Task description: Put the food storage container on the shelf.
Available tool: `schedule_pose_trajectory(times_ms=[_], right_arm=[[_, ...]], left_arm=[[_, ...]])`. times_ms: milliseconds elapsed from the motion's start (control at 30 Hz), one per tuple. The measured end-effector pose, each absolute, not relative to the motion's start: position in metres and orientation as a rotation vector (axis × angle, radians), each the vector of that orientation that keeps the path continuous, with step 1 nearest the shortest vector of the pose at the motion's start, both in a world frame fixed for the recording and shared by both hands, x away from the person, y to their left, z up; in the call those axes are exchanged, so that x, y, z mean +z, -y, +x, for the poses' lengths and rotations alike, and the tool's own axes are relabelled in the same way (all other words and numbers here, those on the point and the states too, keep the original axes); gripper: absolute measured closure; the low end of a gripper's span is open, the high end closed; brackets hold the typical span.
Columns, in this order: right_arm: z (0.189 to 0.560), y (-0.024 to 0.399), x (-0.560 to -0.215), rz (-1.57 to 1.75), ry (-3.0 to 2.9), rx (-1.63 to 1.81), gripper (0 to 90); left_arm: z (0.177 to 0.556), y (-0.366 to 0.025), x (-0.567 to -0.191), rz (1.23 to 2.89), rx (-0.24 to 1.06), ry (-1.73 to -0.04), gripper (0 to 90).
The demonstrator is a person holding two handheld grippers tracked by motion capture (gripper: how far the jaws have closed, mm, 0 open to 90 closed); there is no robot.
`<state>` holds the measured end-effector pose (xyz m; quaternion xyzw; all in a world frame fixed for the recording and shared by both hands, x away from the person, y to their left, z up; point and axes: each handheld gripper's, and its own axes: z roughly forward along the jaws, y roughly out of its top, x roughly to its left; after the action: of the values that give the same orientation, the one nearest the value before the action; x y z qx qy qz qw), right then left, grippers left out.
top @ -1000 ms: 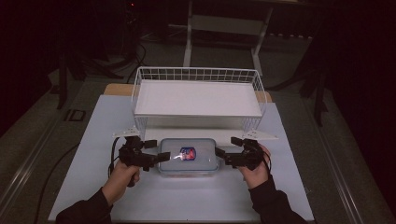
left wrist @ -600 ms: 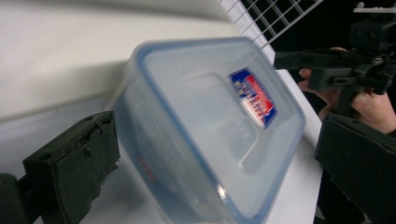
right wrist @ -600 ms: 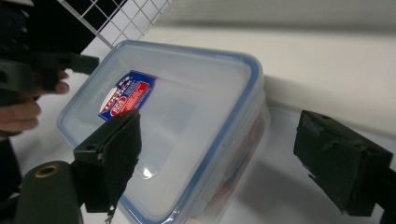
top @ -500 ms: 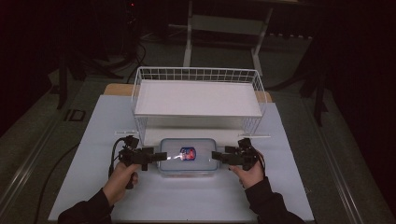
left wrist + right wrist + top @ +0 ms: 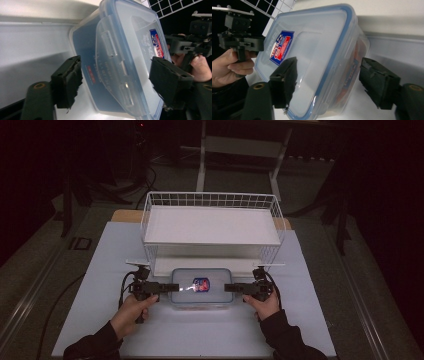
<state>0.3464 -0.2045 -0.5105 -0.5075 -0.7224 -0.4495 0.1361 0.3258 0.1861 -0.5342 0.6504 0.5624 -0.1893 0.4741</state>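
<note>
A clear plastic box (image 5: 200,297) with a blue-rimmed lid and a red and blue label lies flat on the white table, just in front of the wire basket. My left gripper (image 5: 172,288) lies level at the box's left end, and its jaws have just been closing. In the left gripper view the box's end (image 5: 130,45) stands between the pads (image 5: 66,82), one over the lid and one by the wall, with a thin gap. My right gripper (image 5: 229,288) mirrors it at the right end, its jaws also just closing. There the box (image 5: 317,37) sits between pads (image 5: 377,85) that stand apart from it.
A white wire basket (image 5: 210,200) on legs with a white floor stands right behind the box, across the table's middle. The white table (image 5: 200,335) runs on towards me and to both sides. Dark floor and stands surround it.
Both hands have sunk towards the table and moved in on the box's two ends. The jaws of both grippers stand narrower than before, now astride the box.
</note>
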Motion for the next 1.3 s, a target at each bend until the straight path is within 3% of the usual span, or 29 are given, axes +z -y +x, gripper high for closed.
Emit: schedule_pose_trajectory(times_ms=[133, 333, 667, 800, 1300], right_arm=[[0.347, 0.205, -0.512, -1.475, 2.077, -1.276, 34.2], [0.348, 0.205, -0.516, -1.457, 2.009, -1.246, 38.3], [0.344, 0.207, -0.513, -1.449, 1.991, -1.229, 43.6], [0.334, 0.211, -0.507, -1.428, 2.02, -1.248, 50.0], [0.314, 0.213, -0.502, -1.364, 2.119, -1.295, 53.0]], left_arm=[[0.327, -0.188, -0.536, 1.577, -0.528, -1.34, 37.3], [0.325, -0.189, -0.534, 1.605, -0.531, -1.317, 41.5], [0.316, -0.19, -0.532, 1.596, -0.509, -1.294, 46.5], [0.305, -0.19, -0.526, 1.608, -0.464, -1.27, 49.9], [0.288, -0.187, -0.522, 1.617, -0.394, -1.239, 52.1]])
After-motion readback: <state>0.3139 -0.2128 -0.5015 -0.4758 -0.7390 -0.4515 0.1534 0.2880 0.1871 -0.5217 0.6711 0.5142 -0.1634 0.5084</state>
